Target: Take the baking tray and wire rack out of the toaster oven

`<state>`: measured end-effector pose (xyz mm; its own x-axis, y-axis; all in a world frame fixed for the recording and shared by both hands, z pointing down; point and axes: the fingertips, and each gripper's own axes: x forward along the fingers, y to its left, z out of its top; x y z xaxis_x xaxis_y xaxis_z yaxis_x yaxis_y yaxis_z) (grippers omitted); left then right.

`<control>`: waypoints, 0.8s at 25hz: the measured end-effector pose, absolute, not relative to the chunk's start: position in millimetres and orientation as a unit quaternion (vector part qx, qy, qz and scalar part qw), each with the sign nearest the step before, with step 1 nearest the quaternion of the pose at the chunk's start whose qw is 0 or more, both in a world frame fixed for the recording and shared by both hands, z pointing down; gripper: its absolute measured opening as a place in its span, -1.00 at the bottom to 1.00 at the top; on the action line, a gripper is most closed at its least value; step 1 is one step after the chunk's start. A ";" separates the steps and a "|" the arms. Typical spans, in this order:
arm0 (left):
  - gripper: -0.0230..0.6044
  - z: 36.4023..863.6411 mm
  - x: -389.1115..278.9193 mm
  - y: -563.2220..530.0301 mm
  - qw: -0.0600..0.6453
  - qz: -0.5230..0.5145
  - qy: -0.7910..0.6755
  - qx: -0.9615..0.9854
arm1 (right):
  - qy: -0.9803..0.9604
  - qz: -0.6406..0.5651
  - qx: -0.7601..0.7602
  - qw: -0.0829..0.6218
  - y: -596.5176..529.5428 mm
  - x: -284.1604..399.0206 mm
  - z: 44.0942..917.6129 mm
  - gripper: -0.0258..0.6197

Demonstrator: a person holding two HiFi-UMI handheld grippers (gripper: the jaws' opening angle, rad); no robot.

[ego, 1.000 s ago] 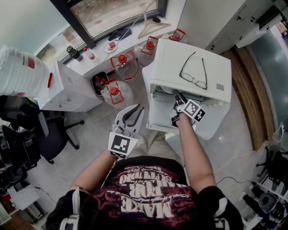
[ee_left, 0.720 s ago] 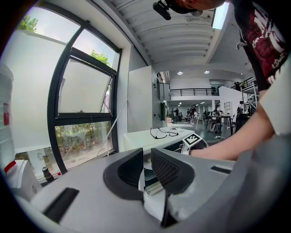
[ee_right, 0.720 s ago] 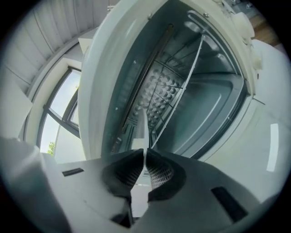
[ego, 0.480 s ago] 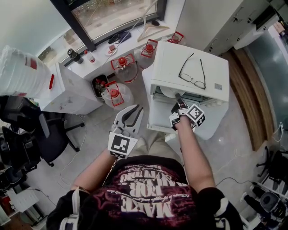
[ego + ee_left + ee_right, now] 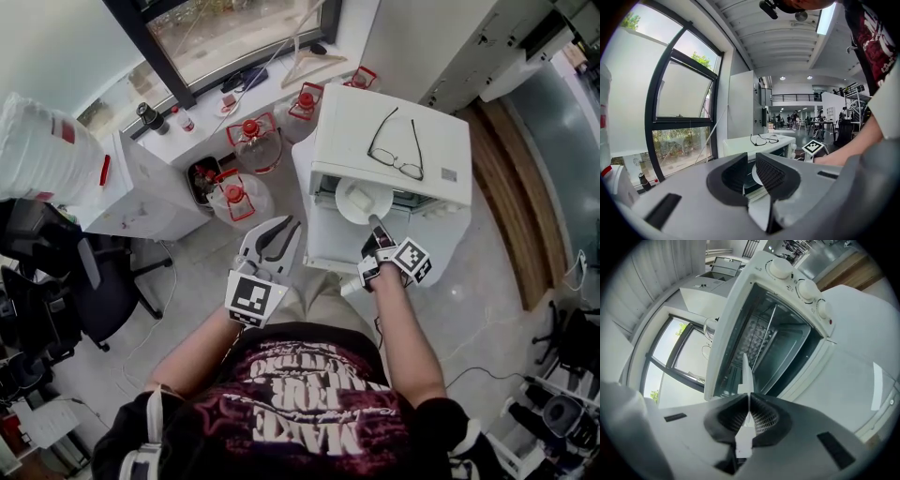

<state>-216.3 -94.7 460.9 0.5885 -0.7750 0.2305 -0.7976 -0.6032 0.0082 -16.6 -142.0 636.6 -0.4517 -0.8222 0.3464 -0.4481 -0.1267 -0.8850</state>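
1. Baking tray [image 5: 364, 200], round and white, sits half out of the toaster oven [image 5: 349, 117], with your right gripper [image 5: 375, 225] clamped shut on its near rim.
2. Watch it: that thin edge grip could let the tray tip or slide free.
3. Your left gripper [image 5: 272, 241] hangs empty, jaws slightly parted. The wire rack [image 5: 765, 338] waits inside.
4. Glasses [image 5: 398, 150] rest on the oven top, so a jolt could shake them off. Water jugs [image 5: 251, 141] crowd the grey floor [image 5: 206, 309] under the window [image 5: 244, 28].

Open-plan office hall: swivel chair [image 5: 108, 291] at left, tall window [image 5: 239, 28] on the far side, water jugs [image 5: 255, 141] beneath it, desks [image 5: 822, 123] and a mezzanine [image 5: 794, 97] far off.
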 end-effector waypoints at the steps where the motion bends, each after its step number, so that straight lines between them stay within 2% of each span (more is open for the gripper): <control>1: -0.78 460.0 -214.3 -93.9 0.054 0.101 -0.439 0.891 | 0.640 -0.564 -0.495 0.167 -136.2 -15.6 636.5 -0.86; 9: -0.78 449.3 -197.3 -84.4 0.044 0.083 -0.421 0.902 | 0.638 -0.568 -0.481 0.197 -94.2 -8.0 619.7 -0.86; 14: -0.78 452.7 -186.8 -73.4 0.064 0.077 -0.406 0.908 | 0.635 -0.563 -0.486 0.209 -65.3 3.4 608.2 -0.86; 20: -0.78 447.4 -164.6 -63.6 0.059 0.072 -0.385 0.918 | 0.640 -0.541 -0.507 0.201 -37.5 25.7 591.4 -0.86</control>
<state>-164.6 -63.6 447.4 0.6931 -0.6985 0.1782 -0.7156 -0.6964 0.0536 25.7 -37.5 591.4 -0.4052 -0.8665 0.2916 -0.4312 -0.1002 -0.8967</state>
